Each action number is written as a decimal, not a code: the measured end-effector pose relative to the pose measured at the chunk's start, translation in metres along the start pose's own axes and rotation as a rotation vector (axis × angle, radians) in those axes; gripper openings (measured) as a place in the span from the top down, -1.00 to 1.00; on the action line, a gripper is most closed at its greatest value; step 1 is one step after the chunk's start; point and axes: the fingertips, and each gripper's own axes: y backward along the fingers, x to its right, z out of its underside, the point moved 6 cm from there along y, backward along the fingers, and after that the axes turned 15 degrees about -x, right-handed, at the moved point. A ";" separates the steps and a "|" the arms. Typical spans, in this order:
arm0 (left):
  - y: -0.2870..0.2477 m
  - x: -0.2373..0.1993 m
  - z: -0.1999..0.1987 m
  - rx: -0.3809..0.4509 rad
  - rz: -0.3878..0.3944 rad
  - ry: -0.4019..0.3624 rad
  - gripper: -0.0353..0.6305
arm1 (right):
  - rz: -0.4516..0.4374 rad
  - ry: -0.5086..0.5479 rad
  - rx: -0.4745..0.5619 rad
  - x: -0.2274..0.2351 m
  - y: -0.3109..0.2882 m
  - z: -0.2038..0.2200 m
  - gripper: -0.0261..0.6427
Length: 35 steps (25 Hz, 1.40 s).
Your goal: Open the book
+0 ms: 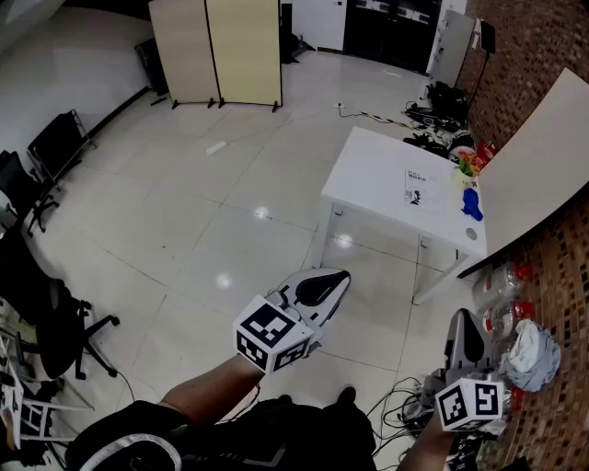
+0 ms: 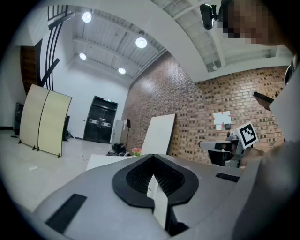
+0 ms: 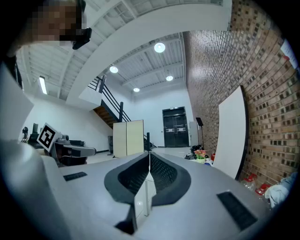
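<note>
Where closest to the head camera, bare forearm [image 1: 207, 396] reaching up from the lower edge to the marker cube [image 1: 271, 336] of the left gripper [image 1: 337, 279]. Held level above the tiled floor [image 1: 202, 230], with fingers [image 2: 133, 180] pressed fully together and nothing between them.

At lower right, right gripper [image 1: 463, 317] with a second marker cube [image 1: 469, 403], likewise level. Fingers [image 3: 126, 180] shut tight, empty.

Beside the right gripper, a tangle of cables [image 1: 405, 396] on the floor. Just to the right of these, a crumpled pale cloth [image 1: 534, 354] and clear bottles [image 1: 502, 281] with red caps, at the foot of the brick wall [image 1: 543, 37].

At left, dark office chairs [image 1: 46, 304] along the room's edge.

Farther ahead, well apart from both grippers, white bench [image 1: 377, 175] on thin legs. Book [image 1: 419, 189] lying flat on the bench's right half, pale with dark print, touched by neither gripper. Whether open or closed: not discernible at this size.

Just to the right of the book, a blue object [image 1: 472, 204] and a yellow-green item [image 1: 467, 175] near the bench's edge.

Behind the bench, large white board [image 1: 543, 156] leaning against the brick wall.

Farthest off, cream folding screen [image 1: 216, 46] standing on the floor, and dark doors [image 1: 386, 28] in the end wall.
</note>
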 end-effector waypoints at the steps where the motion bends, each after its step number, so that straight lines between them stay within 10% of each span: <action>1: -0.010 -0.005 -0.001 -0.001 -0.001 -0.002 0.89 | -0.005 0.013 -0.004 0.006 -0.010 -0.001 0.92; 19: -0.256 -0.106 -0.105 -0.006 -0.154 -0.011 0.89 | -0.141 0.057 0.012 0.211 -0.231 -0.076 0.92; 35: -0.426 -0.277 -0.143 -0.069 -0.017 0.005 0.89 | -0.063 -0.021 -0.068 0.288 -0.467 -0.115 0.92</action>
